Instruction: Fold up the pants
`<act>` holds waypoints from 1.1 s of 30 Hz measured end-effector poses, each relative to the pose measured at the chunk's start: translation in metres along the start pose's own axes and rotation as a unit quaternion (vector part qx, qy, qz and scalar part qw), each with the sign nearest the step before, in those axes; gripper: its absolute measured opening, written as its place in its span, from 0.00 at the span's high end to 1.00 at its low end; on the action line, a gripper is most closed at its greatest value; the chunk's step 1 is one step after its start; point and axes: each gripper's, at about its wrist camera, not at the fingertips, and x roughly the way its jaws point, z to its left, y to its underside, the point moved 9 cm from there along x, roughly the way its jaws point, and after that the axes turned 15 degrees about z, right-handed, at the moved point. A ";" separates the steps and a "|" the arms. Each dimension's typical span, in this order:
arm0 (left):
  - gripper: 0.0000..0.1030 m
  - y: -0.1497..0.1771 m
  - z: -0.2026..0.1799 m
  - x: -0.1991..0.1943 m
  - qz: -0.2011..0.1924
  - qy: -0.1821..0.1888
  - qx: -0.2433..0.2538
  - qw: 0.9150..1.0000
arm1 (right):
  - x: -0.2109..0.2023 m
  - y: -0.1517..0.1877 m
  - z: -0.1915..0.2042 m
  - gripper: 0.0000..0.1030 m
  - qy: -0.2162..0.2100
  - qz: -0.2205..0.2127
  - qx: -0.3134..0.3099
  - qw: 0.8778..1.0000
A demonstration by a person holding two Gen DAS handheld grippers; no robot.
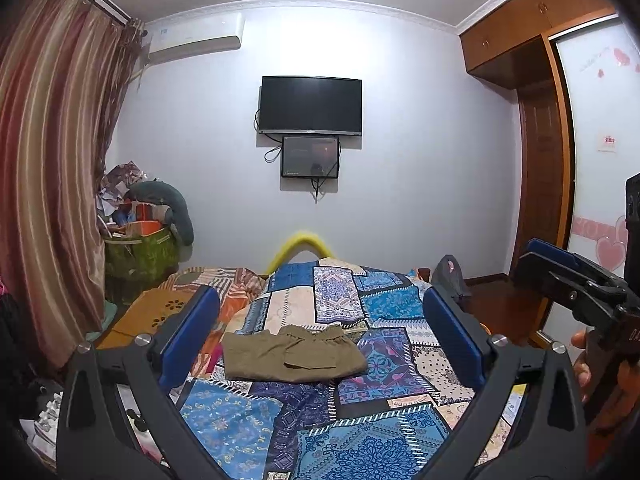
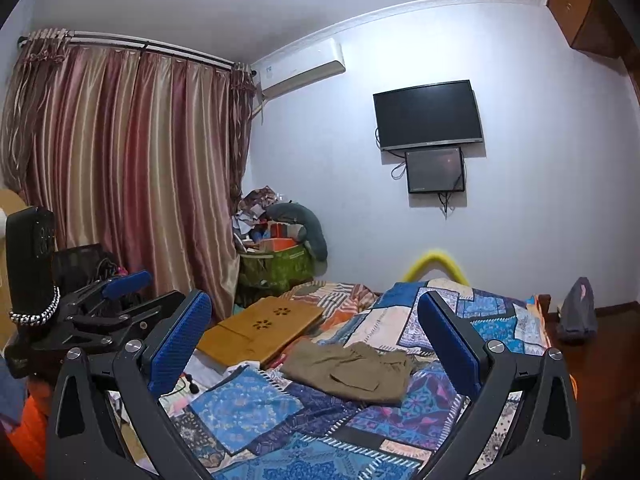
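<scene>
So the olive-brown cotton pants point(image 1: 294, 354) are lying in a folded bundle on the blue patchwork-print bedspread point(image 1: 360, 444), roughly dead centre of the left wrist view, waistband ruffle facing 12 o'clock. In the right wrist view the same bundle sits a little toward 5 o'clock from centre, and it looks kinda rumpled on top.

The left gripper point(image 1: 320, 332) has its two blue-padded fingers point(image 1: 188, 336) spread wide with nothing between them; the pants show in the gap but aren't touching either pad. Same deal with the right gripper point(image 2: 316, 340): blue pads point(image 2: 452, 344) far apart, holding nothing, hovering above the bed. You can also catch the right gripper from the side at 3 o'clock in the left view, with a bit of the person's hand point(image 1: 582, 364) on its handle.

Other stuff around: a yellow-orange wooden lap tray with flower cutouts point(image 2: 260, 330) lies at about 10 o'clock from the pants, near but apart. A black flat-screen TV point(image 1: 311, 105) hangs on the wall at 12 o'clock with a smaller dark monitor point(image 1: 310, 157) right under it. Striped pink-and-gold curtains point(image 2: 128, 160) fill the 9 o'clock side, and a green fabric bin stuffed with clutter point(image 2: 276, 268) sits in the corner.
</scene>
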 end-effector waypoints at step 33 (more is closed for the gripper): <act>0.00 0.006 -0.005 0.023 0.024 0.020 0.001 1.000 | 0.006 0.009 -0.013 0.00 0.021 0.012 0.025 0.999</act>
